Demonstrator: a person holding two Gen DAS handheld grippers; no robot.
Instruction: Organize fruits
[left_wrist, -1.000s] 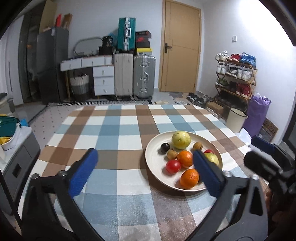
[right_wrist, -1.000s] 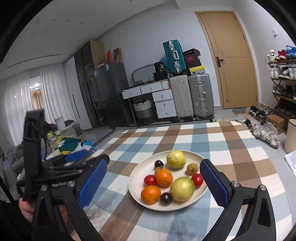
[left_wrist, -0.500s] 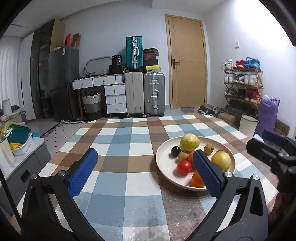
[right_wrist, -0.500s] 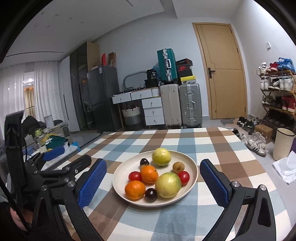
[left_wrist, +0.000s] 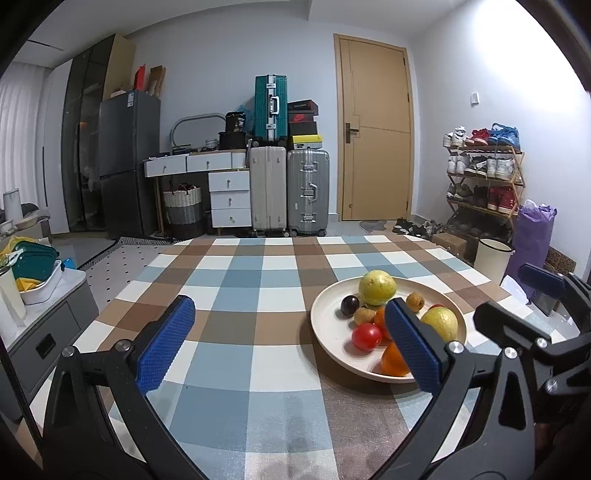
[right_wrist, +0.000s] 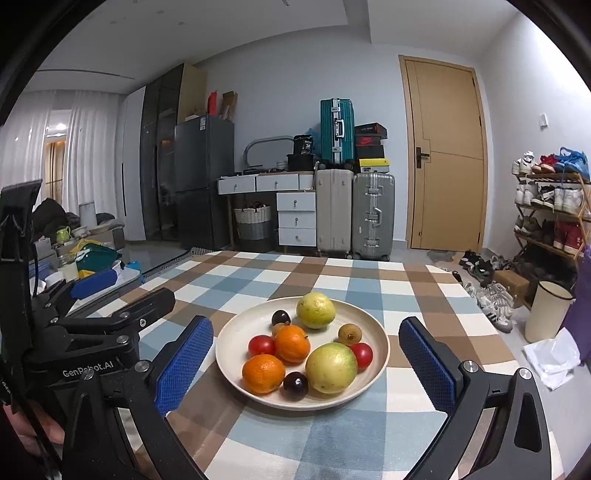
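Note:
A cream plate (right_wrist: 229, 341) stands on the checked tablecloth and holds several fruits: two yellow-green guavas (right_wrist: 331, 367), two oranges (right_wrist: 291, 344), two red tomatoes (right_wrist: 261, 345), two dark plums (right_wrist: 295, 385) and a kiwi (right_wrist: 349, 333). My right gripper (right_wrist: 306, 363) is open and empty, its blue pads either side of the plate's near half and slightly short of it. My left gripper (left_wrist: 290, 345) is open and empty over the cloth, left of the plate (left_wrist: 325, 332); its right pad hides part of an orange (left_wrist: 393, 360). The left gripper's body (right_wrist: 110, 321) shows at the left.
The checked table (left_wrist: 236, 266) extends far and left of the plate. A low cabinet with a white basket (left_wrist: 40, 288) is off its left edge. A white bin (left_wrist: 493, 258), shoe rack (left_wrist: 484, 177), suitcases (left_wrist: 288, 192) and door lie beyond.
Both grippers have sunk lower and levelled out, so the plate looks flatter and nearer. The fruits have not moved. Both grippers stay open.

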